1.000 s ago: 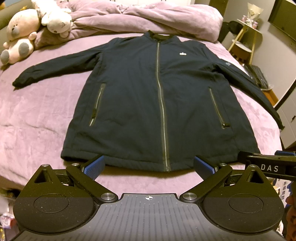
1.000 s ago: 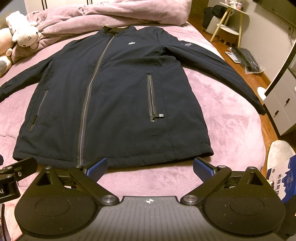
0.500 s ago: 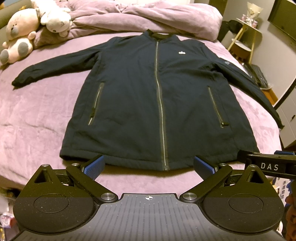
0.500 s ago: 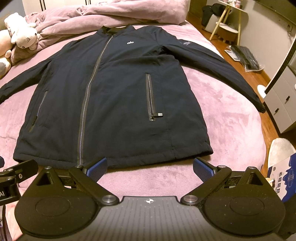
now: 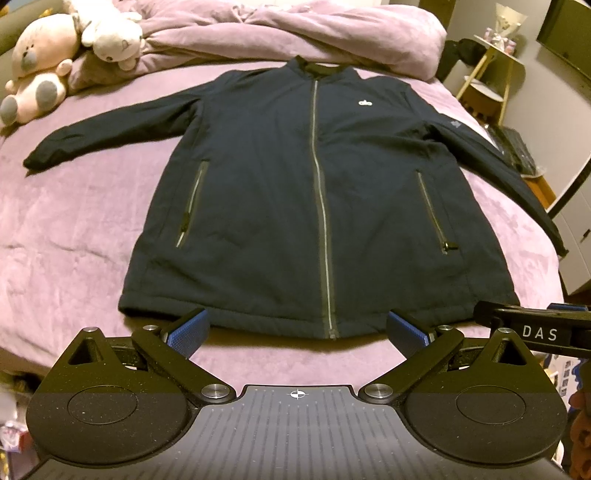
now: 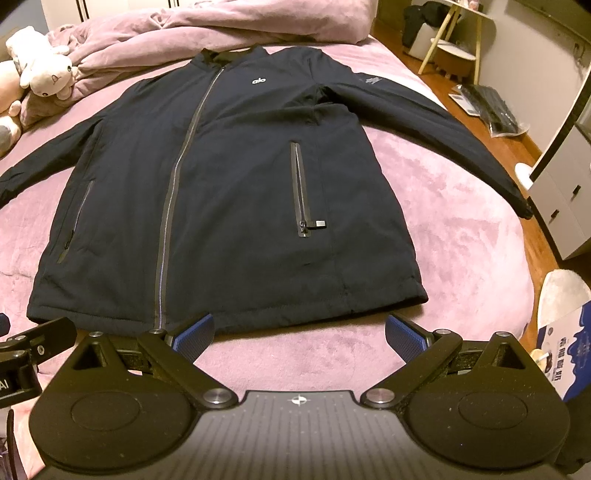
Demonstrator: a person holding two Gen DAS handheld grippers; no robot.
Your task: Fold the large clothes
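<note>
Nearest the cameras, both tools show speckled matte black bodies with round disc housings and a ribbed grey centre plate. The left gripper has its jaws spread wide, the blue cross-hatched pads angled outward and holding nothing; it hovers just short of the jacket's hem. The right gripper stands equally wide and empty, its pads of the same knurled blue rubber, poised over bare bedding near the hem's right half. In the left wrist view, a black bar lettered "DAS" juts in at the right edge, part of the other tool.

The jacket is dark navy, lightly padded, with a smooth matte weave. It lies flat and face up on the bed, hem nearest, collar farthest, both sleeves spread outward to left and right. A silvery zipper runs closed from hem to stand-up collar. Two slanted zip pockets sit on either side; the right pocket's pull tab sticks out sideways. A small white logo marks the chest, and a pale patch shows on the right sleeve's shoulder.

The bed's cover is plush mauve fleece with soft wrinkles. Beyond the collar a rumpled duvet of the same fabric is heaped. Far left sit plush toys, rounded and fuzzy. Far right stands a small table with slim yellow legs on a wooden floor.
</note>
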